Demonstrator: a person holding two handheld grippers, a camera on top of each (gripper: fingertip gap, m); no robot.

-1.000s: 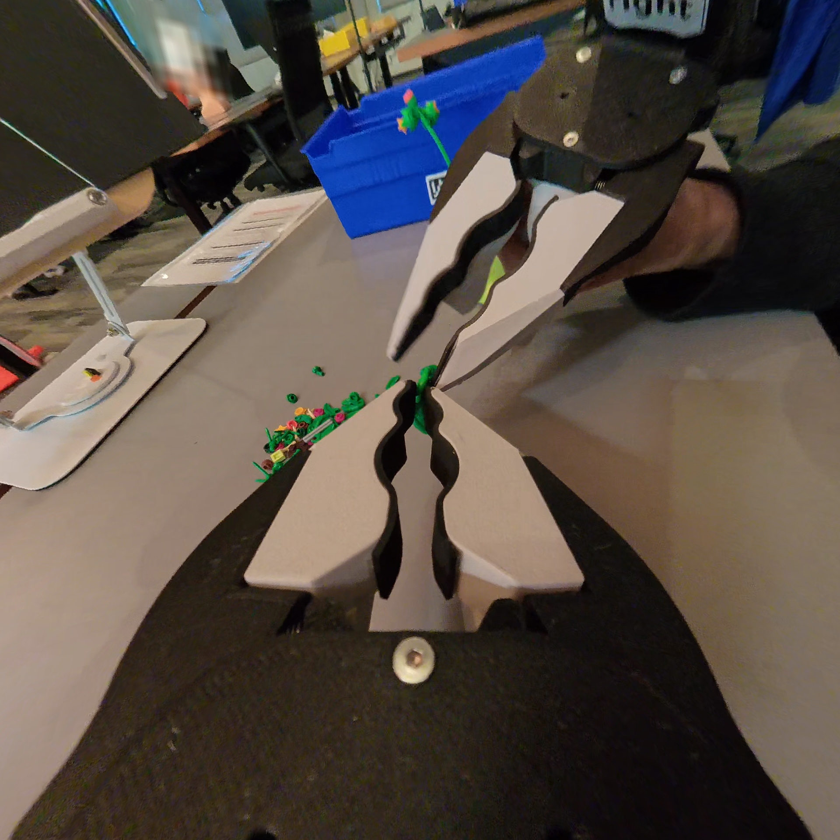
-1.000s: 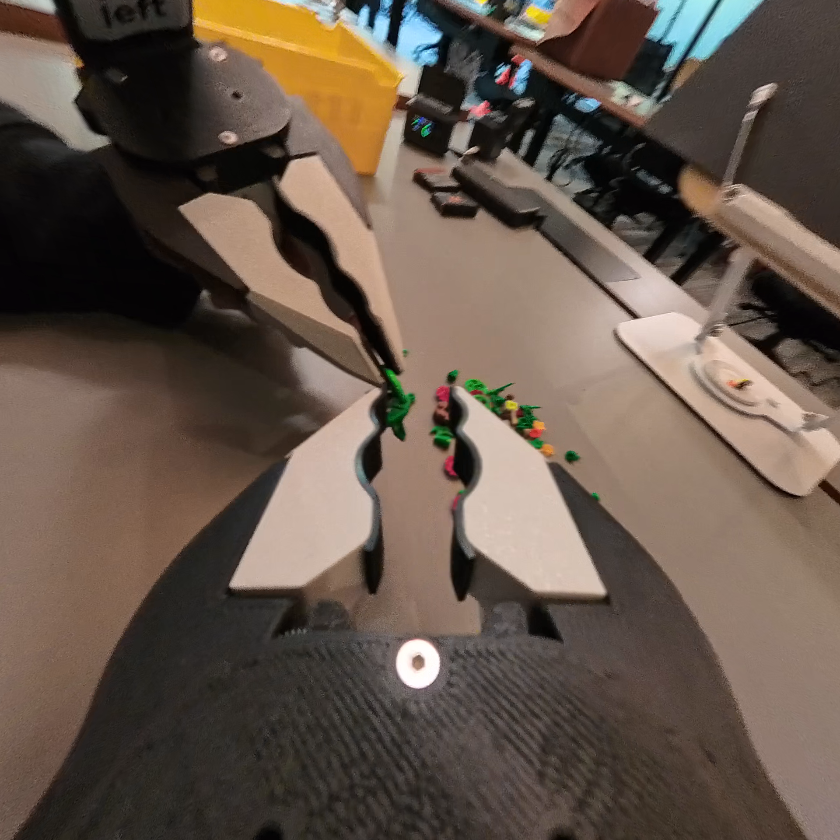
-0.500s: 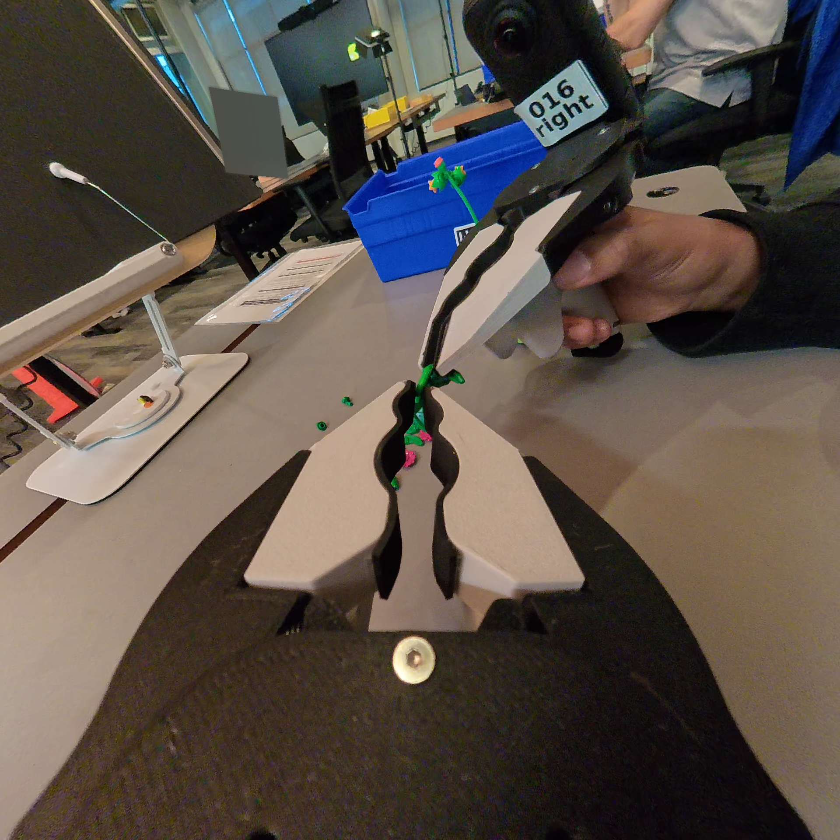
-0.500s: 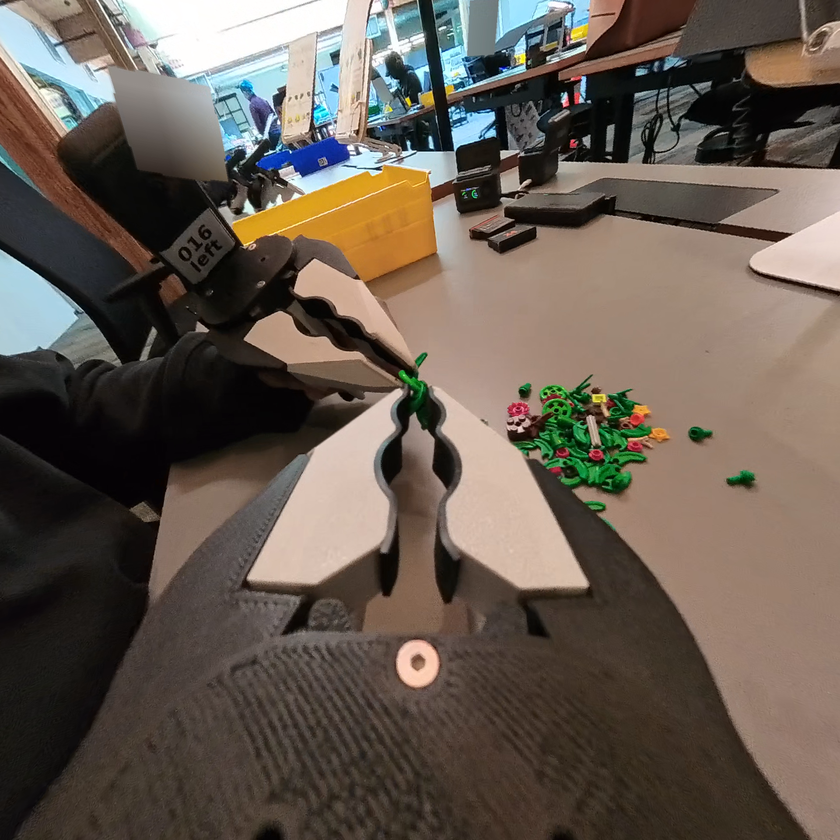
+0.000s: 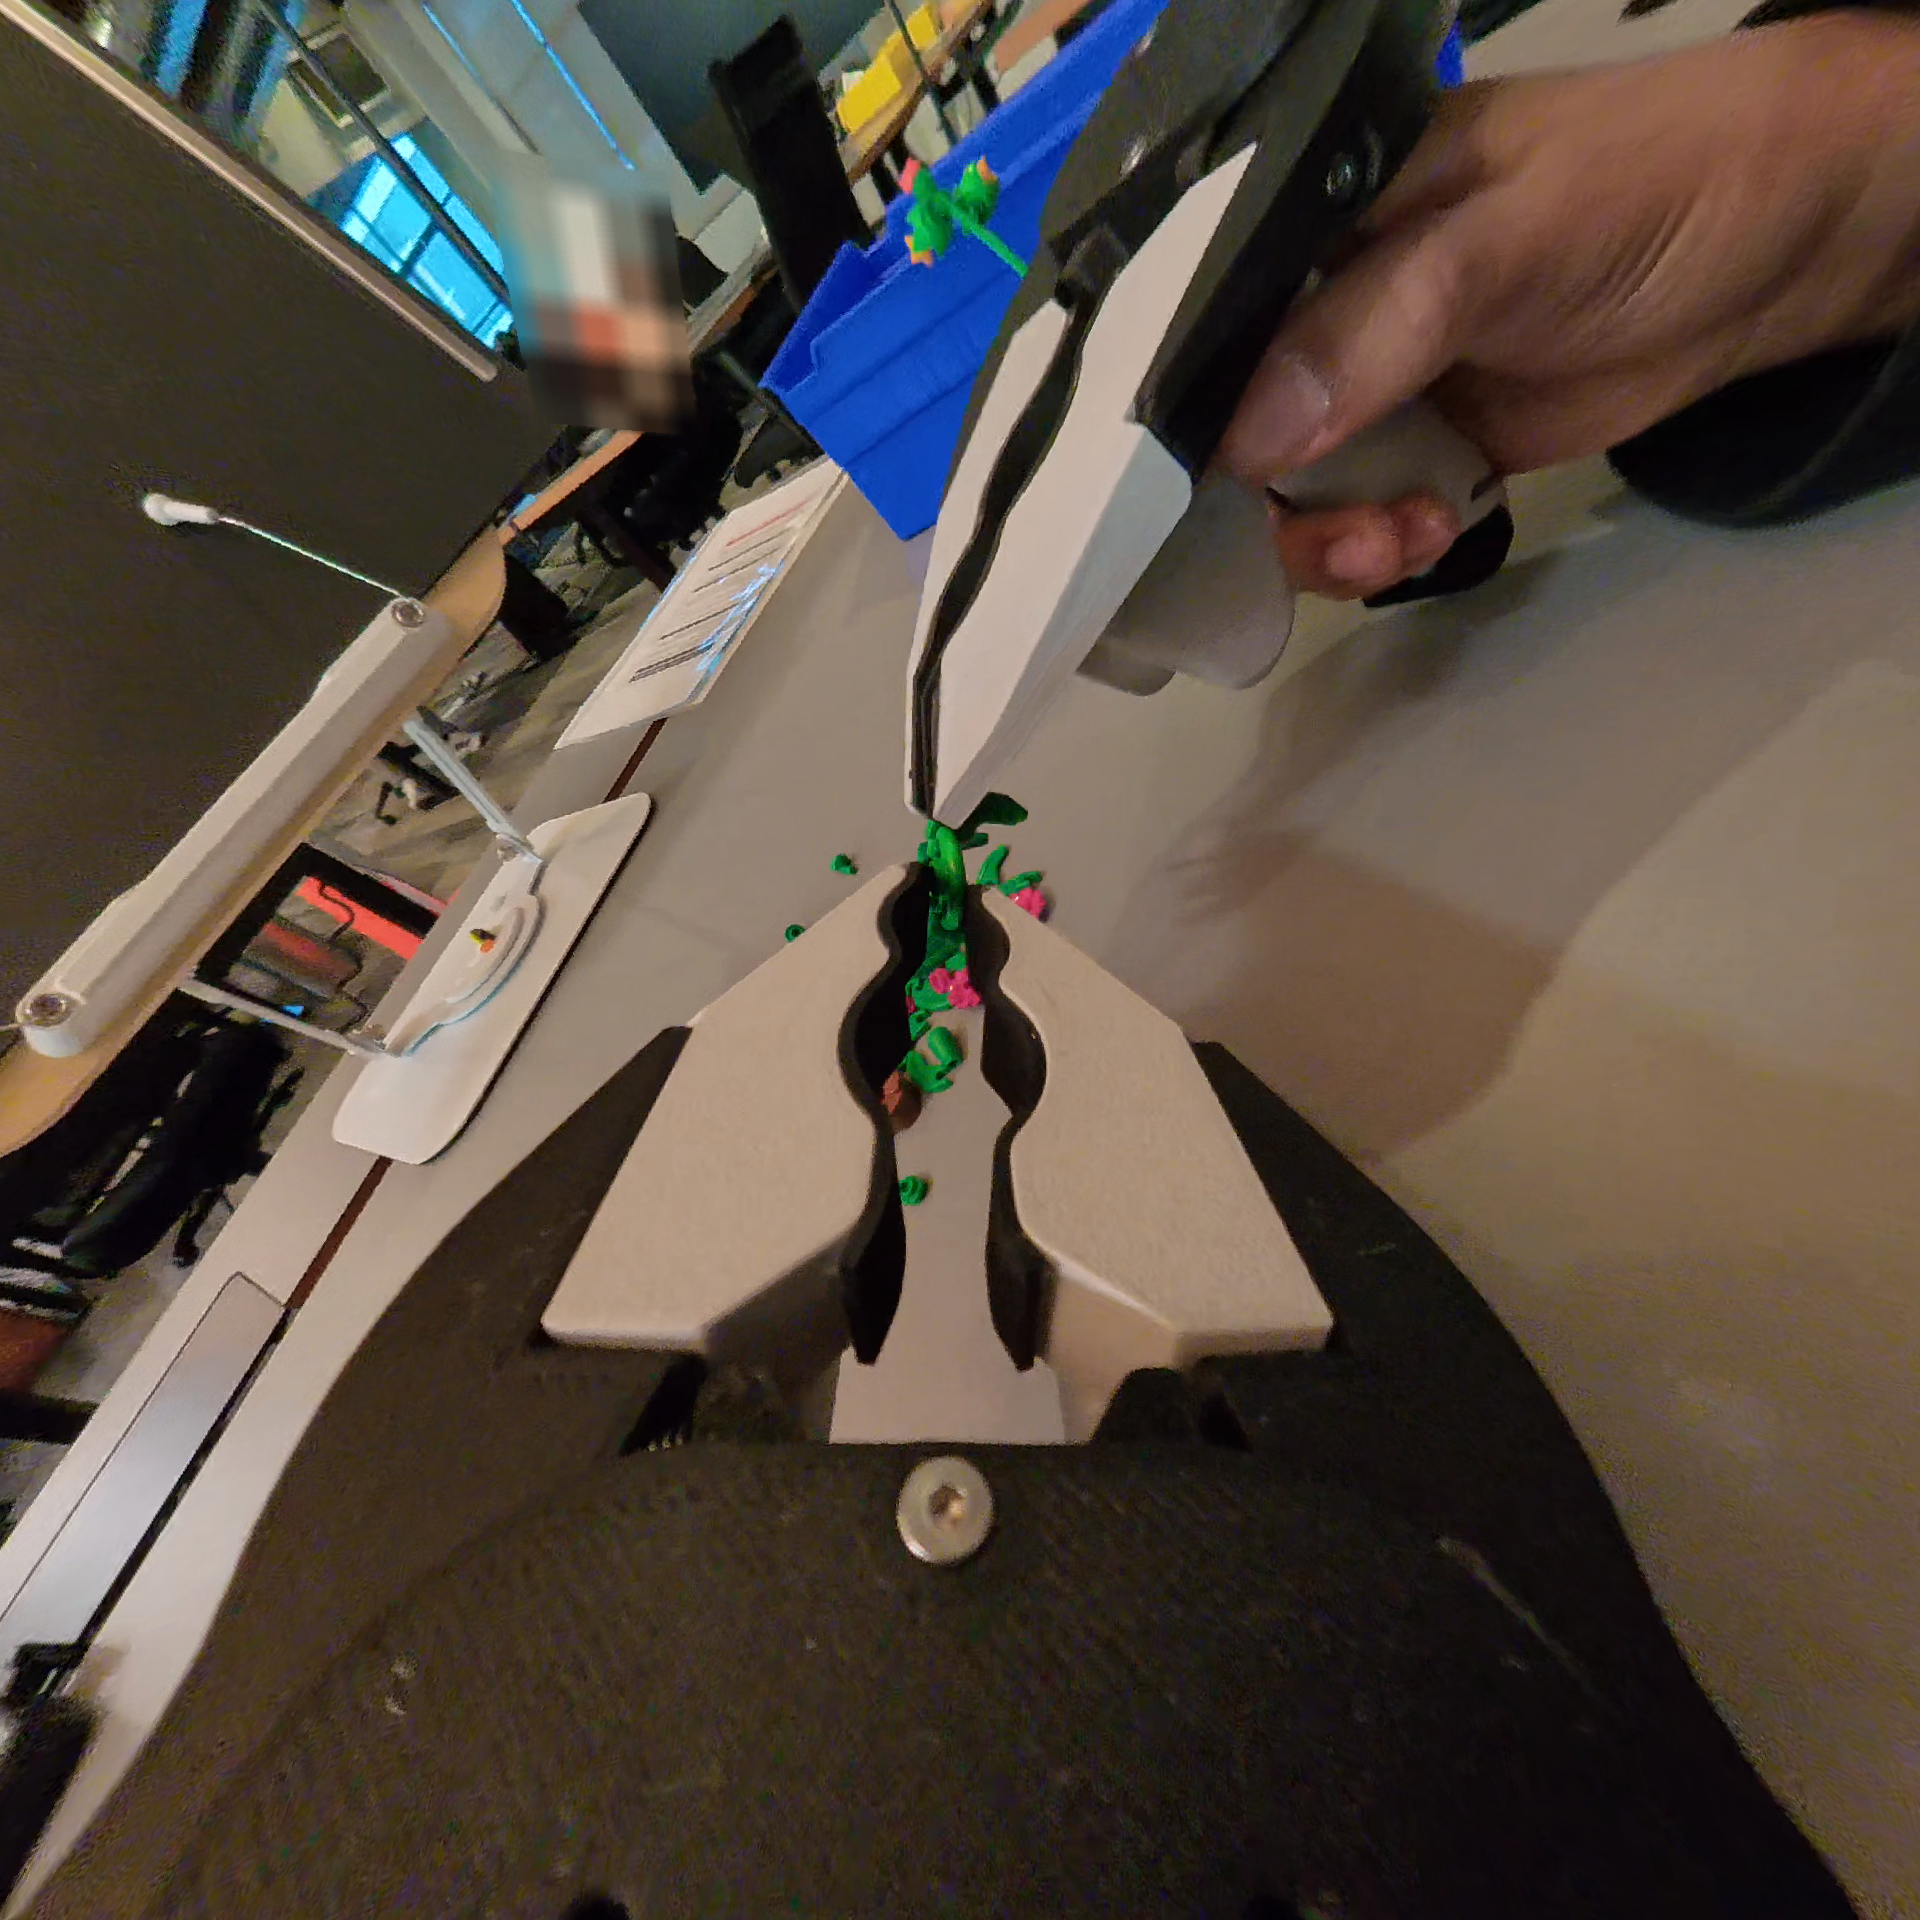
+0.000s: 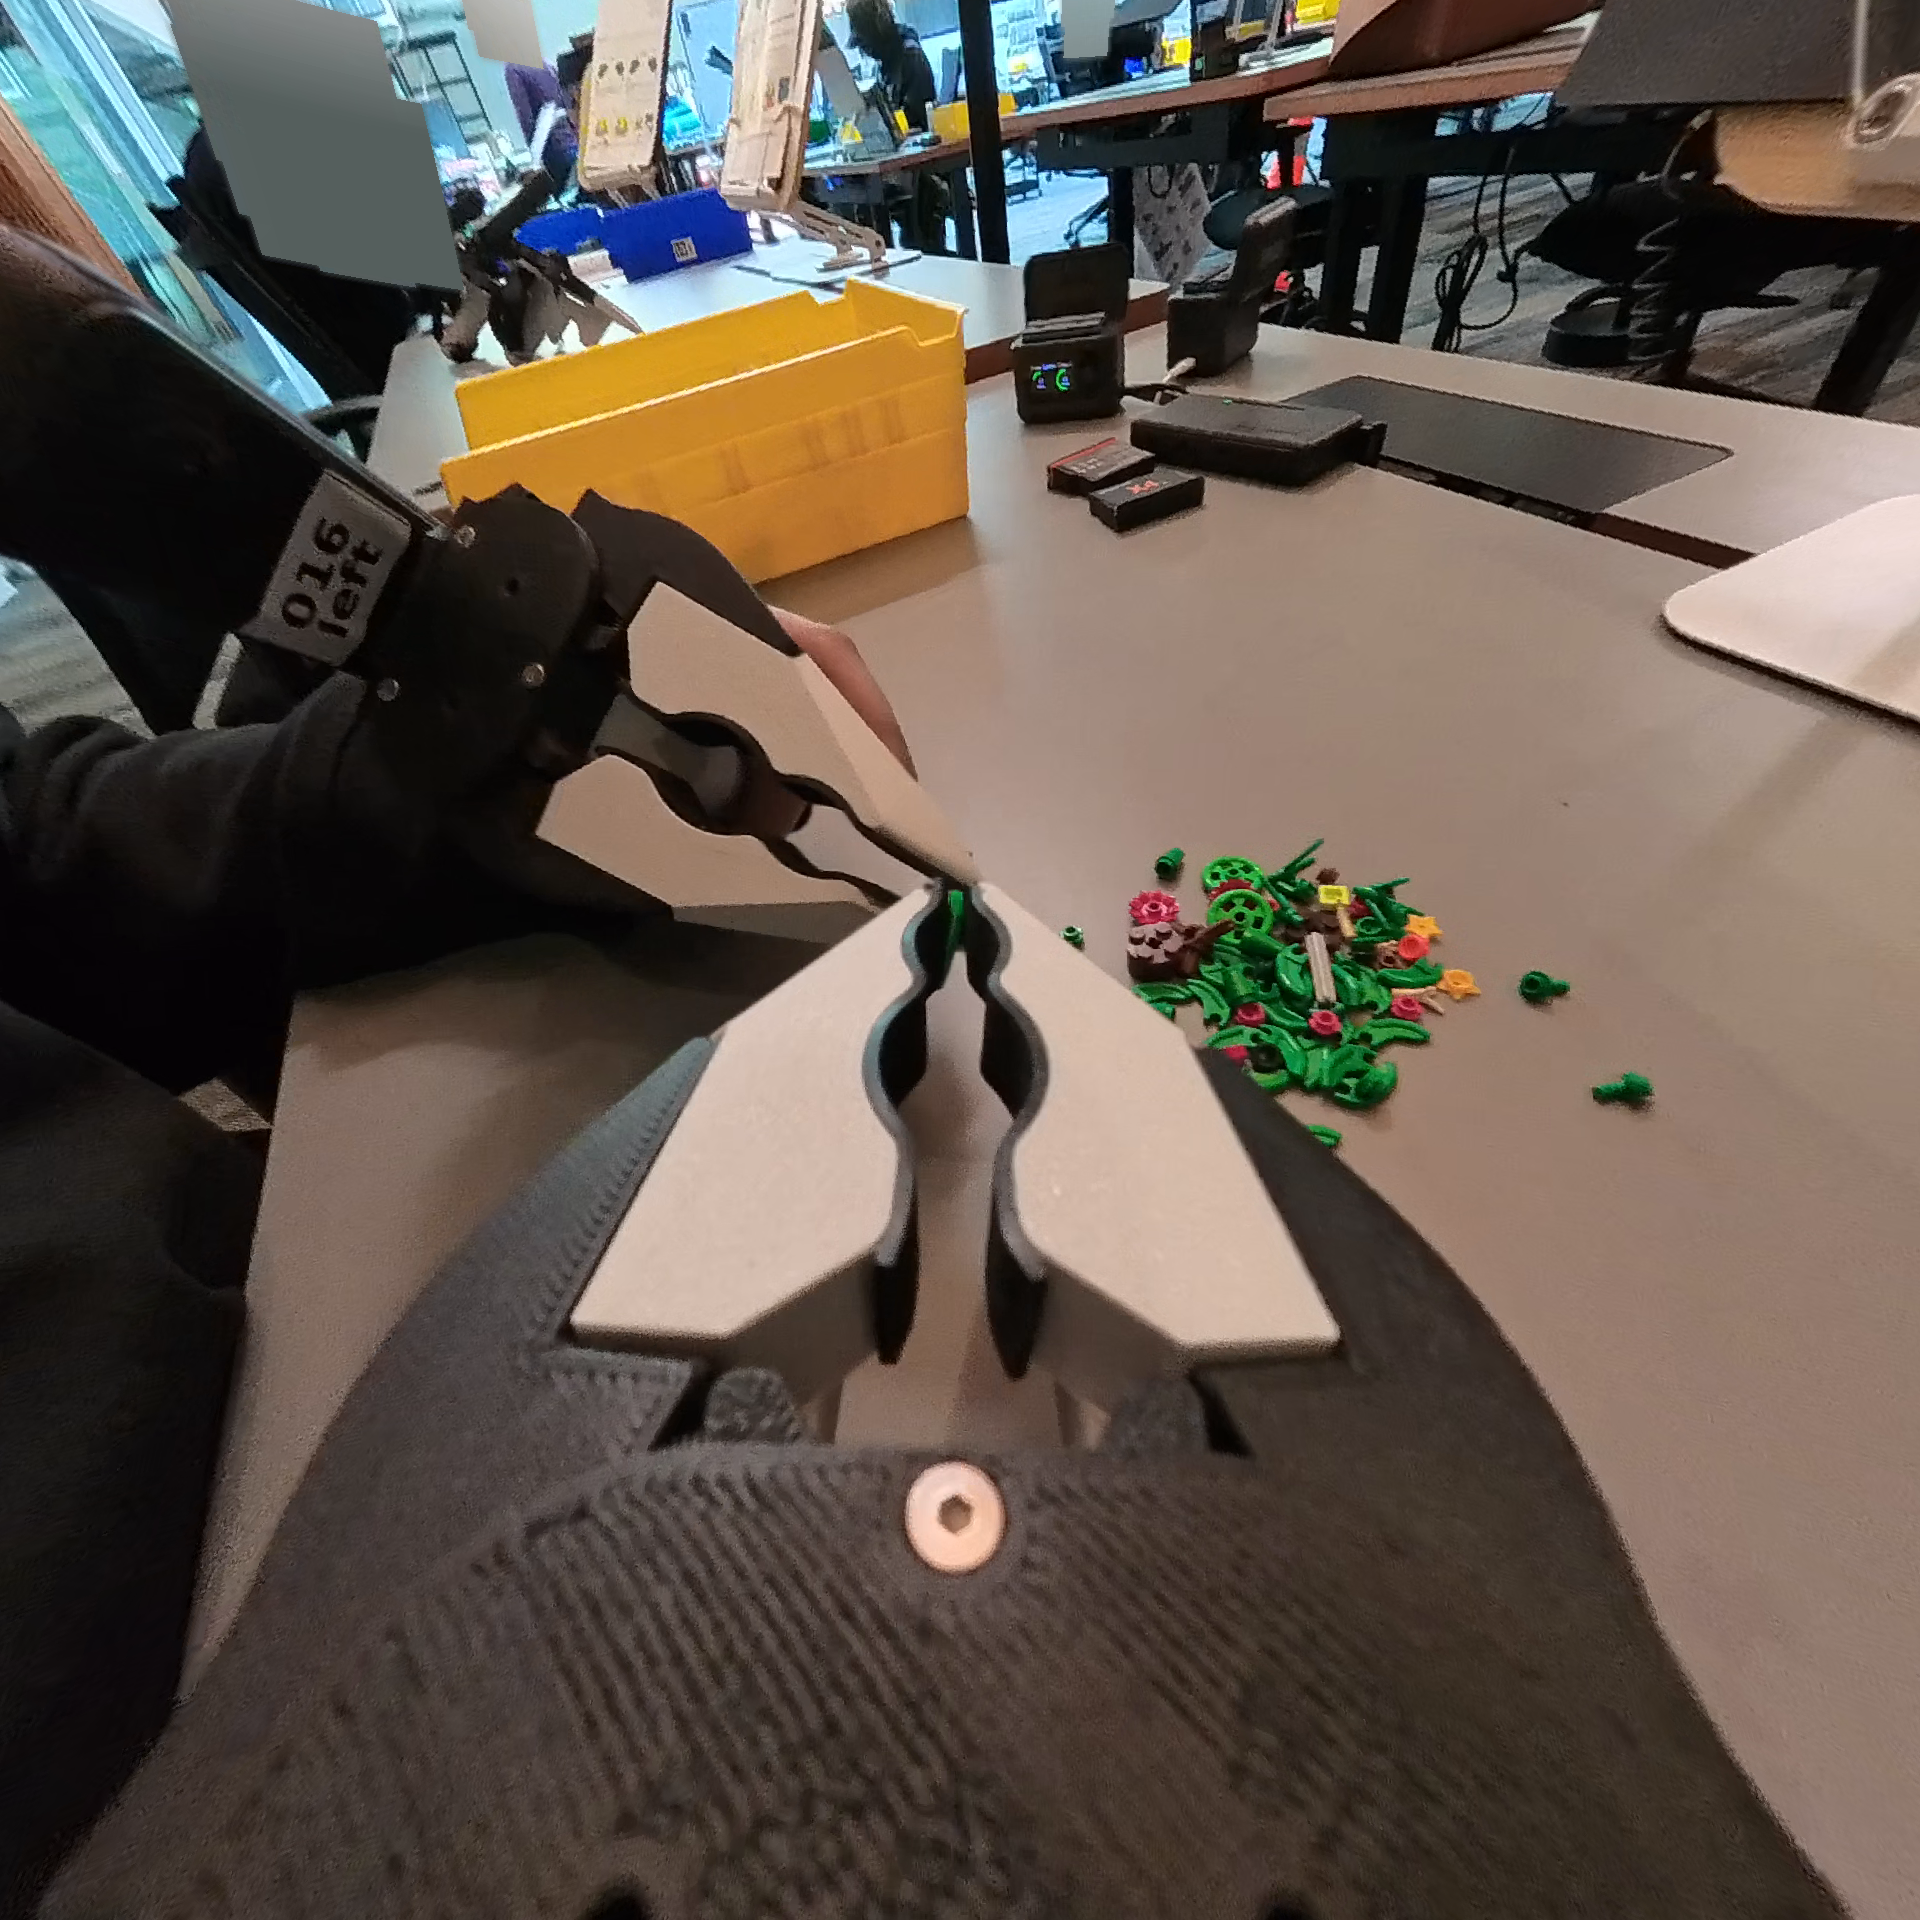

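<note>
My left gripper [image 5: 940,891] is shut on a small green plant stem piece [image 5: 943,864], held above the grey table [image 5: 1558,1039]. My right gripper [image 5: 925,808] comes down from above, held by a hand, and its closed tips pinch the top of the same piece, next to a green leaf [image 5: 1000,810]. In the right wrist view my right gripper [image 6: 956,899] is shut on the green piece [image 6: 954,920], and the left gripper [image 6: 935,875] meets it tip to tip from the left. A pile of small green, pink and brown pieces [image 6: 1288,977] lies on the table to the right.
A blue bin [image 5: 914,353] with a flower stem [image 5: 940,218] stands at the back. A yellow bin [image 6: 727,436] and black devices [image 6: 1236,436] sit farther off. A white stand base [image 5: 488,966] and a paper sheet [image 5: 717,613] lie left. Loose green pieces [image 6: 1543,985] lie by the pile. My two grippers' fingertips are within a few centimetres of each other.
The right gripper, open one second ago, has shut on the green piece the left gripper holds. Both grippers have risen from the pile and tilted, tips staying together.
</note>
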